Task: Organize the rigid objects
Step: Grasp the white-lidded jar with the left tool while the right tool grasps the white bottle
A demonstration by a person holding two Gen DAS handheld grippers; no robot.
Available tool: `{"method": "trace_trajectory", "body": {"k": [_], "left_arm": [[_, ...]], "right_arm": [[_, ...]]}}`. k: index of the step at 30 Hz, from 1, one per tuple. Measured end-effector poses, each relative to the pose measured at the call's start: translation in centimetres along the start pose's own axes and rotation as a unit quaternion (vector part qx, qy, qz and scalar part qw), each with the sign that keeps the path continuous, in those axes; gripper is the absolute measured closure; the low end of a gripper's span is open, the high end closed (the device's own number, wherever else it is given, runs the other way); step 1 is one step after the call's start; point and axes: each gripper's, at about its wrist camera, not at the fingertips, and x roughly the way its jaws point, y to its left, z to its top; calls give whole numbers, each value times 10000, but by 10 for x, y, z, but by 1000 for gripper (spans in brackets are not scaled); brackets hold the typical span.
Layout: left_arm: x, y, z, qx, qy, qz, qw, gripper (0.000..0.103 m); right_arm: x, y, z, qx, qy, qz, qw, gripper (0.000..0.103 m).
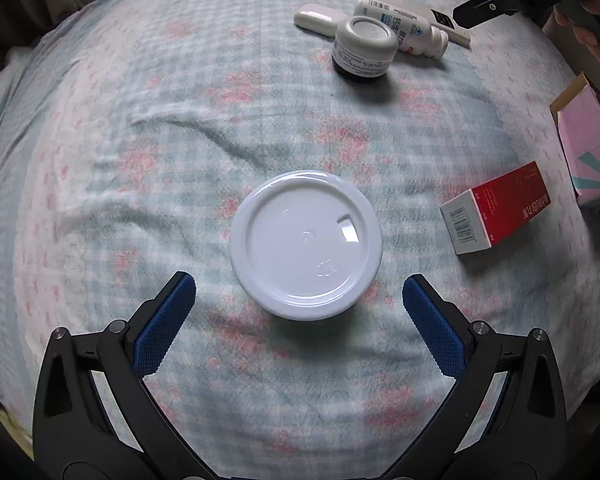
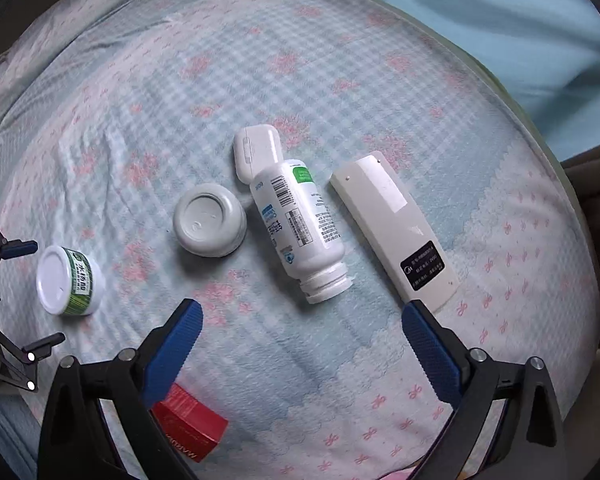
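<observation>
My left gripper [image 1: 299, 292], jaws spread wide and empty, sits directly over the round white-lidded green-label jar [image 1: 305, 243] standing upright on the checked bedspread [image 1: 140, 160], dead ahead between the pads, far nearer than my also wide-open right gripper [image 2: 302, 320].

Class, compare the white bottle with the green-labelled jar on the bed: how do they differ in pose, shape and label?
The white bottle lies on its side; the green-labelled jar stands upright. The bottle is tall and slim, the jar short and squat. The bottle's label is mostly white with a barcode and blue and green patches; the jar's is a green band. Both are round, mostly white, and untouched by either gripper.
</observation>
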Motion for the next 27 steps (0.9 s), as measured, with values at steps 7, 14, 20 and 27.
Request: {"method": "trace_trajectory", "body": {"k": [7,14,20,27], "left_arm": [[32,-8,4,-126,42,14,9999,5],[38,-10,11,-225,-149,73,9996,18],[32,-3,16,-269,-271,111,9992,35],[29,-4,12,-152,-306,63,9994,35]], "right_arm": [[63,-9,25,-947,517,82,9941,20],[98,-4,47,-1451,844,211,9856,35],[99,-7,64,-1456,859,230,9853,48],[104,-4,79,-1378,854,202,9866,56]]}}
